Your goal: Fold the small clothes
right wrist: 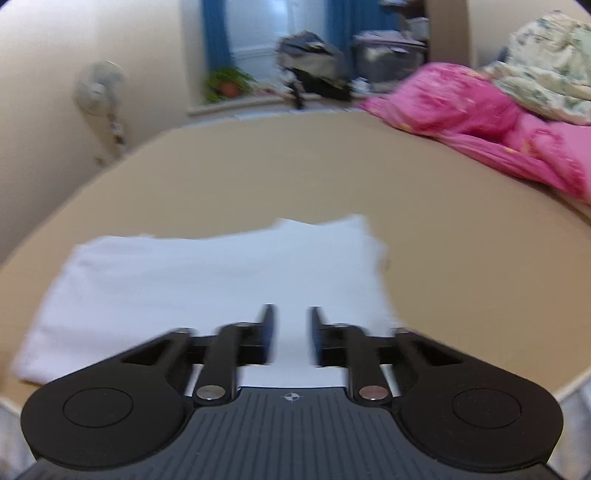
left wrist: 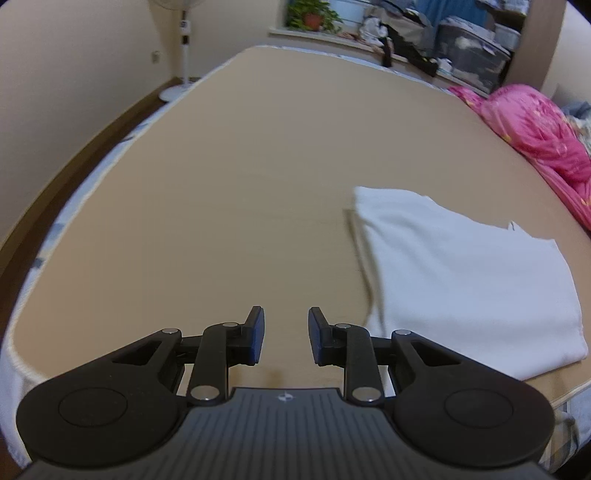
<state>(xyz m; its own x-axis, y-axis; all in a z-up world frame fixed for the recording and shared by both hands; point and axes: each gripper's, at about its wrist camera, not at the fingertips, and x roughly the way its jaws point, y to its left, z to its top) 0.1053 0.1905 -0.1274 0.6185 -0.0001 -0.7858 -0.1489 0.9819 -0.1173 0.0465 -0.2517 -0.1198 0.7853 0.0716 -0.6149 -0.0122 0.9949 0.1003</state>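
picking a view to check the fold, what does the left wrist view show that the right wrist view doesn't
Only the left wrist view: the fan's base on the floor, the bed's left edge, and the left gripper, jaws apart over bare sheet with nothing between them.

Only the right wrist view: a pale floral quilt on the pink one, blue curtains, and the right gripper over the cloth, blurred, a gap showing between its jaws.

Both: the folded white cloth on the tan sheet, the pink quilt, the potted plant, the cluttered sill.

Bed [left wrist: 240, 166] with tan sheet, flat; folded white cloth [left wrist: 469, 280] lies on it near the front edge; pink quilt [left wrist: 539, 129] bunched along the far right side, apart from cloth.
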